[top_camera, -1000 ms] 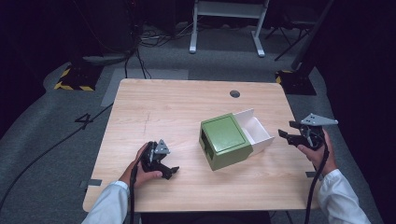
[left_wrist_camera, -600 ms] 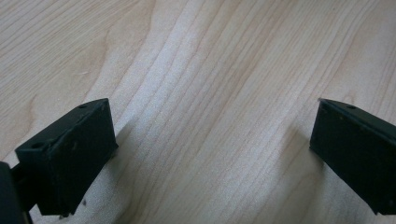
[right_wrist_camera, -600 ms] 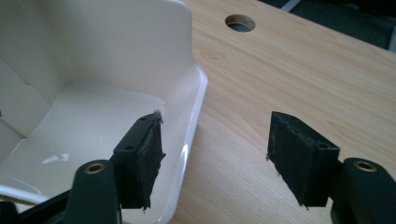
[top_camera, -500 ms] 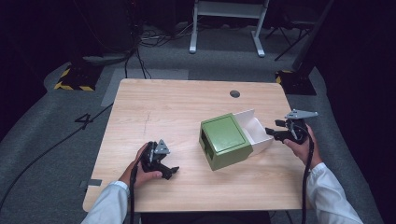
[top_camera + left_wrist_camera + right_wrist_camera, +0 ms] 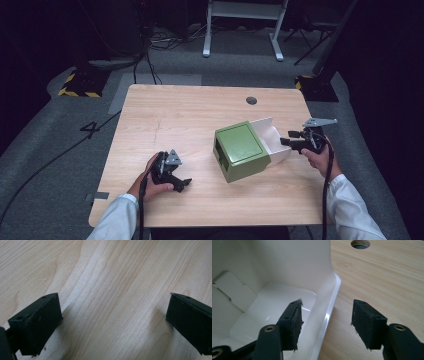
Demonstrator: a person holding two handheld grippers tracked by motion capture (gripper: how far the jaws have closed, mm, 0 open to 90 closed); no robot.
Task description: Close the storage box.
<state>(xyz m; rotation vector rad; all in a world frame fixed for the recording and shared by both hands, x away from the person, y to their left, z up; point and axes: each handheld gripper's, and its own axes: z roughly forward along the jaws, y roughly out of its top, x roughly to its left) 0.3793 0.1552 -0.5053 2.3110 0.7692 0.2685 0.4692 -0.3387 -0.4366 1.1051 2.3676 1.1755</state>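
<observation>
- far left of the high view: the left gripper (image 5: 172,172) just sits on the wooden table (image 5: 165,115) in the person's hand, well apart from the box; its own view has the jaws spread wide with bare wood grain between them, so it's released and holding nothing; looks like it has no part in this step
- middle: the green sleeve (image 5: 240,150) sits on the right half of the table, turned at an angle; the white drawer (image 5: 272,140) sticks out of its right end, clearly partway out, can't tell how much of it is inside the sleeve
- right: the right gripper (image 5: 295,142) is at the drawer's outer end; in the right gripper view its jaws straddle the drawer's front wall (image 5: 329,310), one inside the empty tray, one outside over the table; they've just been closing, with the wall between them, but there's a visible gap on the outer side, so I'd call it not clamped yet
- progress, my guess: the approach is done and the jaws are lined up on the rim; what's left is finishing the pinch, then sliding the drawer, in or out I honestly can't say
</observation>
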